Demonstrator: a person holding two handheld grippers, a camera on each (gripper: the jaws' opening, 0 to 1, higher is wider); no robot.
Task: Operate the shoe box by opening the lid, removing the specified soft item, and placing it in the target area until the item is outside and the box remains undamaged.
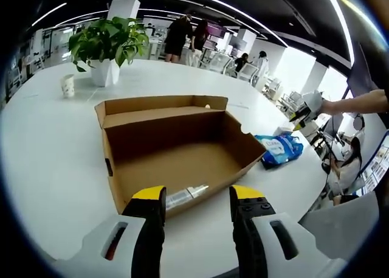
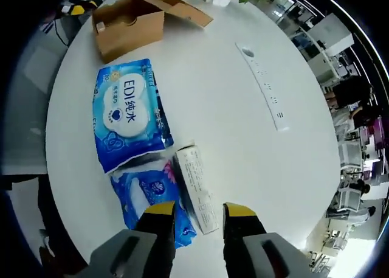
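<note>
Left tongs (image 1: 197, 200) parted before open shoe box (image 1: 173, 147)

The box (image 1: 173, 147) is open on top, so a gripper can go in. Two blue packs (image 2: 127, 111) and a carton (image 2: 196, 187) block the table (image 2: 243, 138) beside it.

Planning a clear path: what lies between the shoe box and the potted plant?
Bare white table, in the left gripper view, between shoe box and potted plant.

Both views above shared shoe box (image 1: 173, 149)
</note>
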